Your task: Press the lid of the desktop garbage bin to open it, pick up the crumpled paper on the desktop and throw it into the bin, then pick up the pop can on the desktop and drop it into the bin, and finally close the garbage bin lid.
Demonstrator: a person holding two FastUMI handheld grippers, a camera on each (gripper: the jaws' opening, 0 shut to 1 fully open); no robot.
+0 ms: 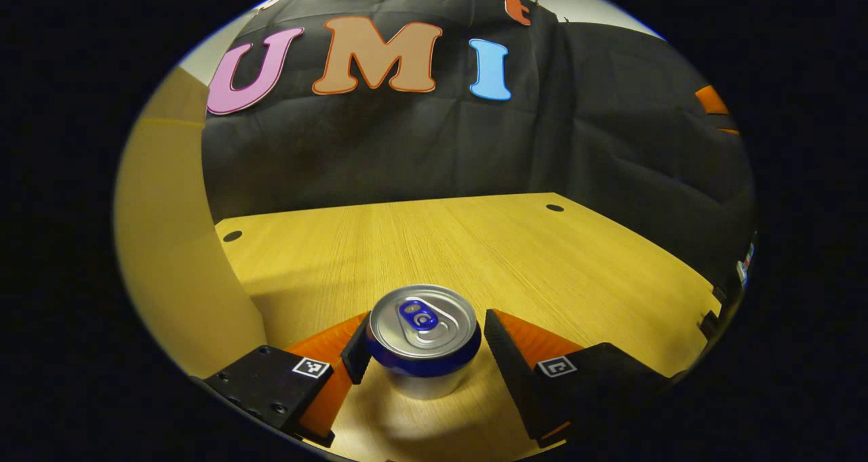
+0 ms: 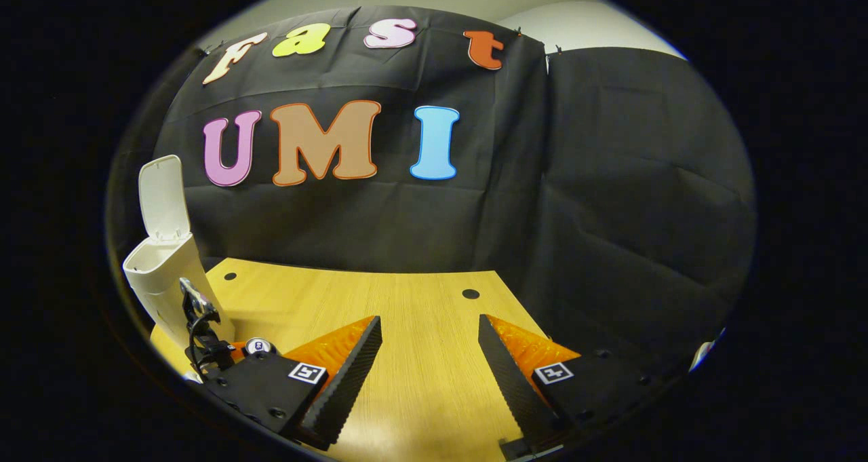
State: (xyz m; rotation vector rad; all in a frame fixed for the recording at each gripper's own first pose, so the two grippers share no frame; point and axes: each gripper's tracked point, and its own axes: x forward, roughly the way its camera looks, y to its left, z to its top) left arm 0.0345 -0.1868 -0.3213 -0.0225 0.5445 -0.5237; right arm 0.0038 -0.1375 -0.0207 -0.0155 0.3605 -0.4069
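With the bin [image 2: 163, 272] standing lid-up, the can step looks in hand: the left claw [image 1: 426, 353] straddles the upright can [image 1: 424, 336] on the tabletop [image 1: 475, 245], not yet squeezing, so closing comes next, while the right claw [image 2: 429, 353] hangs wide and empty.

Counter and booth surroundings

A light wooden counter [image 1: 420, 245] with small dark round holes [image 1: 232, 235] is seen, backed by a black cloth wall [image 2: 610, 197]; a pale wall [image 2: 583, 24] is glimpsed above the cloth.
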